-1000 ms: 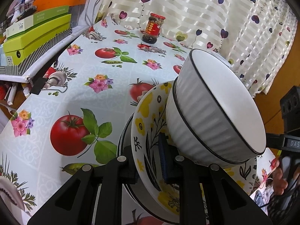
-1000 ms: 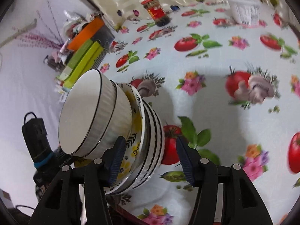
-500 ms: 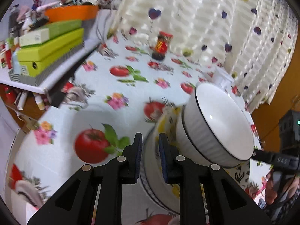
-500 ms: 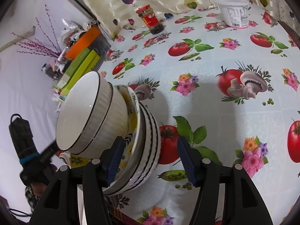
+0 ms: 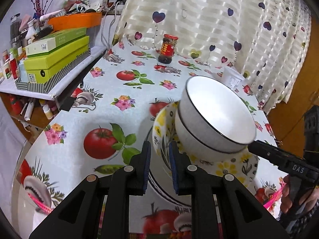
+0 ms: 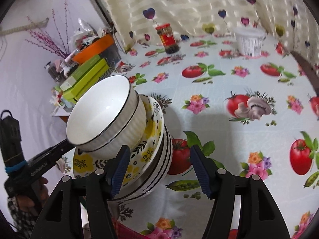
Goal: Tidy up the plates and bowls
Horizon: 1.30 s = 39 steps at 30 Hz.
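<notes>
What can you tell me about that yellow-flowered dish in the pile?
The yellow-flowered plate looks like glazed white ceramic, painted with yellow blossoms and black leaf sprigs. It rests on a stack of black-striped plates on the tablecloth, and two nested white ribbed bowls sit in it.

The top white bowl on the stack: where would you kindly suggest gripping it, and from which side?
Probably grip the top white bowl by its thin black-edged rim, one finger inside and one outside, coming from above. It is nested in a second white bowl, so the ribbed wall is mostly covered; only the rim stands free above the yellow-flowered plate.
</notes>
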Available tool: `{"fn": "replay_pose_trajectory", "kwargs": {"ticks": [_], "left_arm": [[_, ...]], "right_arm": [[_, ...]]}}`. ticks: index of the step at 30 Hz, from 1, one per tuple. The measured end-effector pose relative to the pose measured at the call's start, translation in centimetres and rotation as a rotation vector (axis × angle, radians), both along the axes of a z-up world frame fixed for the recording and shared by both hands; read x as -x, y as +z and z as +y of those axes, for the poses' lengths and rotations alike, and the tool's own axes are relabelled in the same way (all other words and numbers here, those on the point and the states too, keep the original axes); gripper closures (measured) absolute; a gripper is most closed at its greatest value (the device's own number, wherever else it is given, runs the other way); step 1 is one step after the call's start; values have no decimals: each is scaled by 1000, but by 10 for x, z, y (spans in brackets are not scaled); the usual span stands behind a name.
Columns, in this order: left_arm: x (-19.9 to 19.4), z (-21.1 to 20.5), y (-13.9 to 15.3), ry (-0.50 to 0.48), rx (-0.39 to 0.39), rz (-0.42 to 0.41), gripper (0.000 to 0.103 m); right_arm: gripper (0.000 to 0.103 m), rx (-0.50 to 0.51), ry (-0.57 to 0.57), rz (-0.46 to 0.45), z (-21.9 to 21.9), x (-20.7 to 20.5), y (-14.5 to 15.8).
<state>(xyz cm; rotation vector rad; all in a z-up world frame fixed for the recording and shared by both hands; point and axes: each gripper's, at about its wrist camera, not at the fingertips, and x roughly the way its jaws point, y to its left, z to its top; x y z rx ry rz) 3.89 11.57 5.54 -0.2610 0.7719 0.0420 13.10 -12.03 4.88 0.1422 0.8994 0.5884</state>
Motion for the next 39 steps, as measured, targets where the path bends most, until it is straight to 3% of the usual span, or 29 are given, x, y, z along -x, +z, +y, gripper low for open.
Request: {"fn": "replay_pose_trajectory", "kwargs": {"ticks": [4,7,15,29,39], "left_arm": [[12,-10,1,11,-37,-6,82],[21,-16,0,17,-48,-10,74],[46,-37,-1,21,-117,-54,73],[79,-56,-23,60,-174,-40,73],[84,-62,-33,58,-174,-22,73]], "right_arm": [[38,14,9,-47,2,13,4],[33,37,12,-94,4,25,6],[30,103,-2,-233,8,60,10],[25,142,-17,-246,6,95,-11],[24,151,-40,-214,7,104,-27]]}}
